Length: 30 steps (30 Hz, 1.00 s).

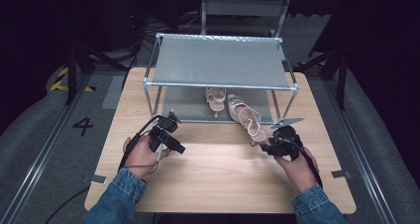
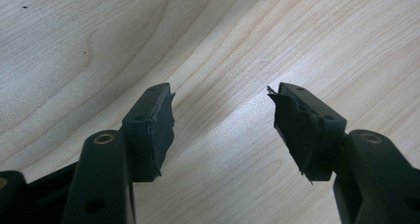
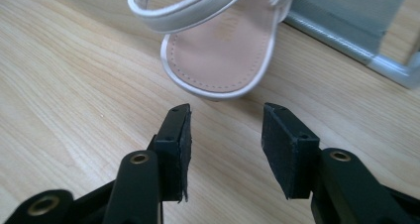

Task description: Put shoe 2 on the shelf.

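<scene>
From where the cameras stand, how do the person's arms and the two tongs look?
Both forearms wear blue denim sleeves with cuffs at the wrists. Each hand holds black tongs: the left tongs and right tongs have two black arms with brass-coloured rivets, ending in flat rectangular black pads, frayed at the edges. A black cable trails from each. A grey three-cornered plate sits on the right one.

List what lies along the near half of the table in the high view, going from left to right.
Left hand-held gripper → bare strip of the wooden table → toe of the white sandal sticking out of the shoe rack → right hand-held gripper, its jaws apart just short of that toe.
</scene>
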Tool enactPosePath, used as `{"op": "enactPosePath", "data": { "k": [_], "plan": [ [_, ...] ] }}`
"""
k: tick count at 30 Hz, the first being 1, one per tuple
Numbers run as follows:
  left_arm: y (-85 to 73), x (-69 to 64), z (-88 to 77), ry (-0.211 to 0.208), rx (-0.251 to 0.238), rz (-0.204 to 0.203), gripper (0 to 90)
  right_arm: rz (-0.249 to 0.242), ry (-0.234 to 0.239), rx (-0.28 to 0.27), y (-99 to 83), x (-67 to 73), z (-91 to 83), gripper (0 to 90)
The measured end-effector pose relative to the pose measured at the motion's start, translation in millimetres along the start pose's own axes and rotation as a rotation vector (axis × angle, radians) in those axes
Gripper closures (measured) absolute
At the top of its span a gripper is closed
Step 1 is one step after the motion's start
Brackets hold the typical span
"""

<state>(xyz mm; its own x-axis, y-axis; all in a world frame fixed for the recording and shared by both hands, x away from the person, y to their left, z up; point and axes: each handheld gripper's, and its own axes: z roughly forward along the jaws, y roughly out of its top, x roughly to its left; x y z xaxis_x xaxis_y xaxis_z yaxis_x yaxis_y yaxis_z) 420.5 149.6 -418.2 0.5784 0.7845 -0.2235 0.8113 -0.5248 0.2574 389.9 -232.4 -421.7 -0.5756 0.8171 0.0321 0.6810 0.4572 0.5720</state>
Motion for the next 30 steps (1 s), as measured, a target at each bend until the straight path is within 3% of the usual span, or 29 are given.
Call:
{"op": "enactPosePath", "data": {
  "k": [5, 9, 14, 20, 26, 30],
  "plan": [
    [-0.9, 0.5, 0.8, 0.003, 0.008, 0.002, 40.4, -0.010, 0.011, -0.004, 3.1, 3.5, 23.6, 59.9],
    [-2.1, 0.9, 0.5, 0.001, 0.003, -0.004, 40.4, 0.017, 0.052, 0.004, 5.7, 2.4, 40.5, 67.2],
    [-3.4, 2.4, 0.1, 0.003, 0.006, -0.007, 40.4, 0.028, 0.055, 0.007, 7.8, 1.7, 48.4, 75.6],
    [-4.8, 2.3, 1.2, 0.006, 0.006, -0.010, 40.4, 0.042, 0.063, -0.049, 15.4, 1.0, 44.1, 80.5],
    [-5.8, 2.6, 0.4, 0.007, 0.009, -0.013, 40.4, -0.011, 0.033, -0.039, 33.9, 0.4, 45.9, 80.7],
    [-6.9, 3.9, 0.8, 0.006, 0.009, -0.011, 40.5, -0.013, 0.026, -0.047, 45.7, -1.2, 52.5, 80.7]
  ]
}}
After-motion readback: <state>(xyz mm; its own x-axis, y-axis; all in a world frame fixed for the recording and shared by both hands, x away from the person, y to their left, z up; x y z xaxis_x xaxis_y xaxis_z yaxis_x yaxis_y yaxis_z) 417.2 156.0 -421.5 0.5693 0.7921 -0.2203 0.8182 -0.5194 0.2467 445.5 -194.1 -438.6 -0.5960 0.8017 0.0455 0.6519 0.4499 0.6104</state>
